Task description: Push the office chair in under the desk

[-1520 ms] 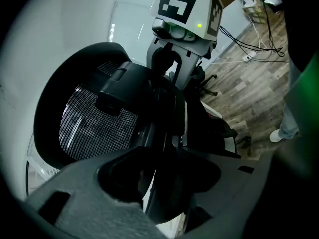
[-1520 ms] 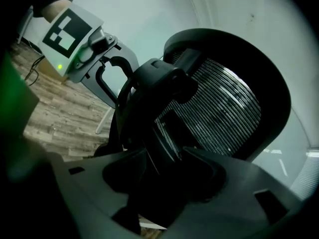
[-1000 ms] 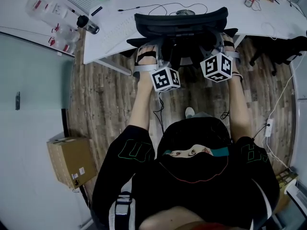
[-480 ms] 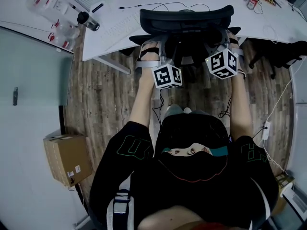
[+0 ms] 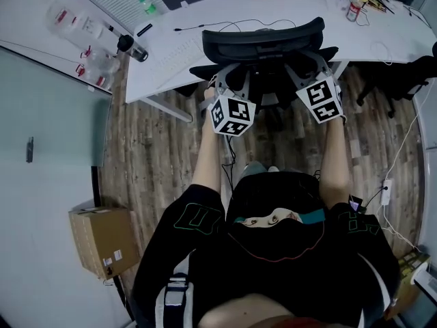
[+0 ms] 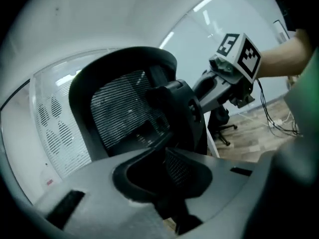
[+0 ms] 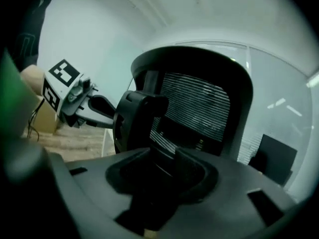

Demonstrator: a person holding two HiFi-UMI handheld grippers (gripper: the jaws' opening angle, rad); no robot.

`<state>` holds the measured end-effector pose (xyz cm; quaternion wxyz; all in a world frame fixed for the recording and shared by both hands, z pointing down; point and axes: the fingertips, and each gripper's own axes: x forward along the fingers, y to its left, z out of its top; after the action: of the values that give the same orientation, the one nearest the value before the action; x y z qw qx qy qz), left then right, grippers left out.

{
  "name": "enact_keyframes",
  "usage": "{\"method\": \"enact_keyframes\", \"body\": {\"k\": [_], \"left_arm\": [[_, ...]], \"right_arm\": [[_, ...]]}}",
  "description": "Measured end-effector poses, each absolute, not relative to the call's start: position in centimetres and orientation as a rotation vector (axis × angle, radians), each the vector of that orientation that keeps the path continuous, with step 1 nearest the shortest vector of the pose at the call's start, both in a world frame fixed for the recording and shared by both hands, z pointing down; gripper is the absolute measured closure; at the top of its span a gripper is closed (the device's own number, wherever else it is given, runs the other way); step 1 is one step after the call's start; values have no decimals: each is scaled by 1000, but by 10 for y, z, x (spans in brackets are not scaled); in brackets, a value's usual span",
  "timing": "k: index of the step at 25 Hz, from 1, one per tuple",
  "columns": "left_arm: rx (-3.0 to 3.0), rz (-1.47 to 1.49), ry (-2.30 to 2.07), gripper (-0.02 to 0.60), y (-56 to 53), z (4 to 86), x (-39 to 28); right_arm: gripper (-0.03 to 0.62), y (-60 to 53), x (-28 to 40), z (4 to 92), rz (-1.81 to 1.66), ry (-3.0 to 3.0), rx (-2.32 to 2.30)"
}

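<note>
Office chair: standing right at the front edge of the desk, black mesh backrest facing the person, its top rim overlapping the white desktop as seen from above; seat lying hidden beneath the backrest.
Left gripper: reaching in low behind the backrest's left side, marker cube tilting; jaws having just been closing, standing narrowly apart and clamping a dark part of the chair that is filling the gap between them.
Right gripper: reaching in at the backrest's right side, roughly level with the left one; jaws having just been closing too, standing wider and pinching a thicker black chair part wedged between them.
Forearms: stretching straight forward, one toward each side of the chair's back.
Desk top: carrying a thin cable just beyond the backrest and a dark bottle lying near the left corner.
Floor: showing wood-patterned planks, running on under the desk.
Cardboard box: sitting on the floor to the person's left, well apart from the chair.
</note>
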<state>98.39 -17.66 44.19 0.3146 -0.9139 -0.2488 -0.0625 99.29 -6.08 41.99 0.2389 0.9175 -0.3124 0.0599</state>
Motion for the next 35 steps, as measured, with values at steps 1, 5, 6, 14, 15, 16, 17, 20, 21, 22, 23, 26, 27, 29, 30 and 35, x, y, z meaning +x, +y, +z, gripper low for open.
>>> {"method": "enact_keyframes", "body": {"k": [1,5,6,14,15,16,17,20,21,22,23,26,27,29,30,35], "left_arm": [[-2466,-139,-648,514,-177,435,982],[-2809,-41,-584,567,-187,406,976],[-2876,-25,-549,572,-191,401,974],[-3162,-71,-423,574,-210,412,963],[-3157,-69,-419,574,-210,412,962],[-3144,-65,-418,574,-208,412,962],[-3128,-64,-419,574,-207,413,962],[-3092,-76,-434,574,-201,415,963],[-3089,-77,-437,574,-201,415,963],[-3091,-75,-441,574,-201,415,963],[-3094,-71,-448,574,-200,415,963],[-3109,-45,-490,574,-198,413,962],[-3108,-40,-500,574,-197,412,962],[-3098,-39,-506,574,-195,412,961],[-3093,-41,-509,574,-195,413,961],[-3128,-59,-508,574,-201,417,963]], "right_arm": [[440,-59,990,421,161,-869,2566],[516,-52,987,428,159,-866,2758],[544,-50,986,428,158,-849,2808],[591,-28,978,421,174,-764,3086],[591,-25,978,421,182,-743,3083],[591,-23,979,421,185,-724,3080],[591,-21,981,421,189,-707,3079],[591,-19,982,422,194,-680,3072],[589,-20,982,422,188,-685,3070],[590,-21,982,421,181,-692,3069],[589,-22,983,420,176,-698,3069],[589,-24,983,419,172,-707,3064],[589,-25,983,418,169,-709,3064],[589,-25,983,417,163,-711,3062],[589,-25,984,417,161,-711,3061],[589,-29,984,412,139,-732,3050]]}}
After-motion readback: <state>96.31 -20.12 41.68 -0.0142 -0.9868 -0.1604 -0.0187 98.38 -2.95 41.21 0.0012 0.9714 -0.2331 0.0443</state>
